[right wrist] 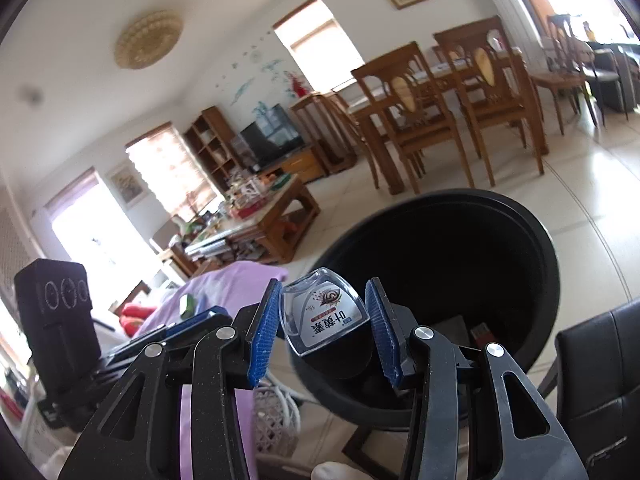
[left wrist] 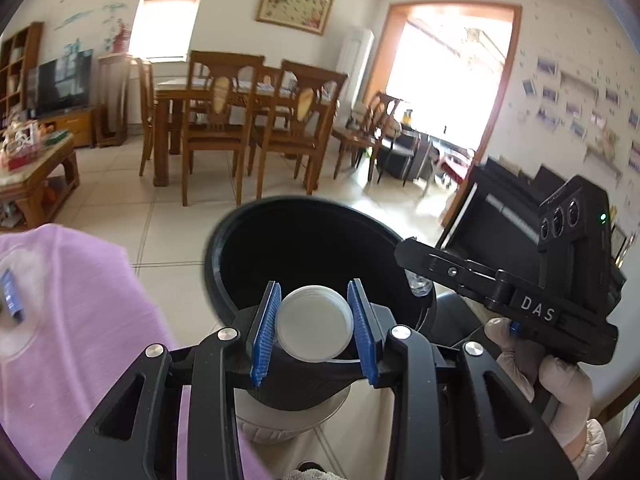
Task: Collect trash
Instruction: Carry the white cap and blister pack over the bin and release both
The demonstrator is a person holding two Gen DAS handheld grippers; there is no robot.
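Observation:
My left gripper is shut on a round white cap or small white container, held over the near rim of a black round trash bin. My right gripper is shut on a small clear plastic bottle with a white label with Chinese text, held at the near left rim of the same black bin. The right gripper's body also shows in the left wrist view, to the right of the bin, held by a white-gloved hand. Something red lies inside the bin.
A purple cloth lies at the left, also in the right wrist view. A wooden dining table with chairs stands behind the bin. A cluttered coffee table is at the left. A black chair sits beside the bin.

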